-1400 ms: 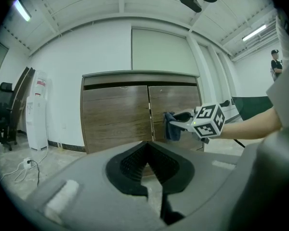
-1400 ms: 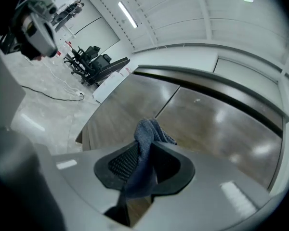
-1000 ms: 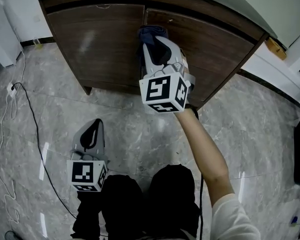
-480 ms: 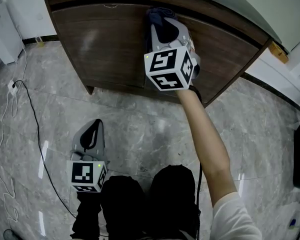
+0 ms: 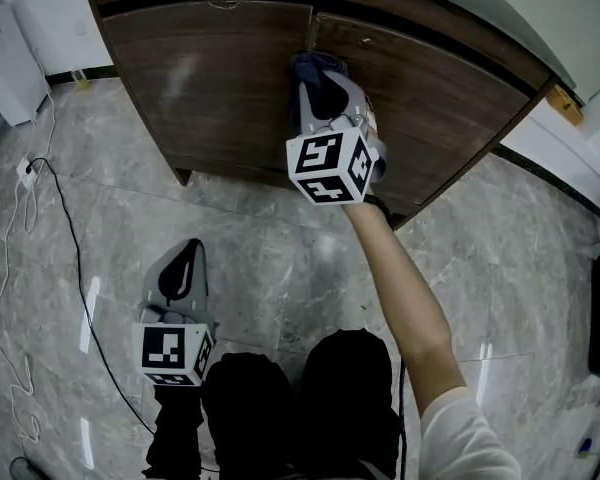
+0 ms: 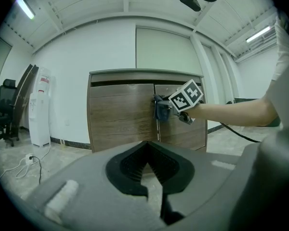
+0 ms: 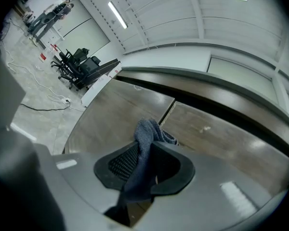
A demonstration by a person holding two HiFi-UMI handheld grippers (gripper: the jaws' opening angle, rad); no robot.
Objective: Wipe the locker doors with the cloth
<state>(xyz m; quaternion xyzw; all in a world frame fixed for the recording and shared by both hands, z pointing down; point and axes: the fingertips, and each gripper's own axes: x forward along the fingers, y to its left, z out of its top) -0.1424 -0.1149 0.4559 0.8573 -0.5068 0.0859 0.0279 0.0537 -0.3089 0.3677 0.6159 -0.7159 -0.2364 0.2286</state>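
Wiping locker doors: right gripper grasping the blue cloth at their seam.
Next move likely calls for pressed sweeps across each door; left gripper clenched, empty.

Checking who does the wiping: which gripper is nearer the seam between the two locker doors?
Right. The right gripper presses the blue cloth onto the locker right at the door seam; the left gripper hangs low over the floor, well back from it.

locker top cut off at head view's upper edge
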